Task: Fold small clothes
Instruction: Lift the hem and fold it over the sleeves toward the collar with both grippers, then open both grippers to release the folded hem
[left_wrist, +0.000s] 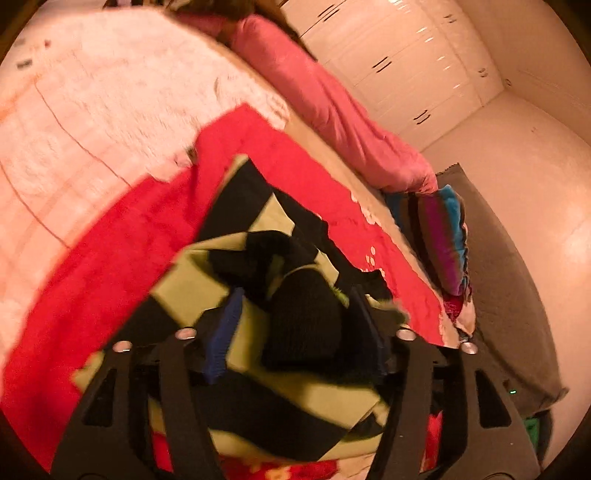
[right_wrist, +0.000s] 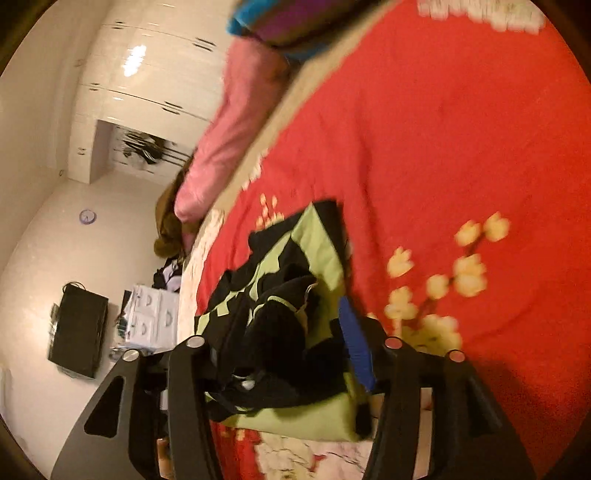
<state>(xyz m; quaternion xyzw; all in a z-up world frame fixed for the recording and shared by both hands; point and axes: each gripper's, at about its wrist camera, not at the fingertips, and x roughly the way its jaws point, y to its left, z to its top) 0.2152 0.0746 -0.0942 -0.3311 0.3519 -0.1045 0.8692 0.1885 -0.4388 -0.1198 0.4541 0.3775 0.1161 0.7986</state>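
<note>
A small black and lime-green patterned garment (left_wrist: 240, 229) lies bunched on the red flowered blanket (left_wrist: 129, 240) of a bed. My left gripper (left_wrist: 299, 314) is open, its blue-padded fingers (left_wrist: 221, 332) standing either side of the garment's dark crumpled middle without pinching it. In the right wrist view the same garment (right_wrist: 317, 236) sits on the red blanket (right_wrist: 443, 129). My right gripper (right_wrist: 291, 332) is open too, with one blue pad (right_wrist: 354, 343) beside the cloth and black folds lying between the fingers. Both views are motion-blurred.
A white fuzzy blanket (left_wrist: 92, 110) covers the rest of the bed. A pink quilt (left_wrist: 332, 103) and a striped cushion (left_wrist: 439, 236) hang off its edge, above a grey rug (left_wrist: 509, 295). White wardrobes (right_wrist: 147, 74), a black box (right_wrist: 77, 328) and white drawers (right_wrist: 151, 314) stand beyond.
</note>
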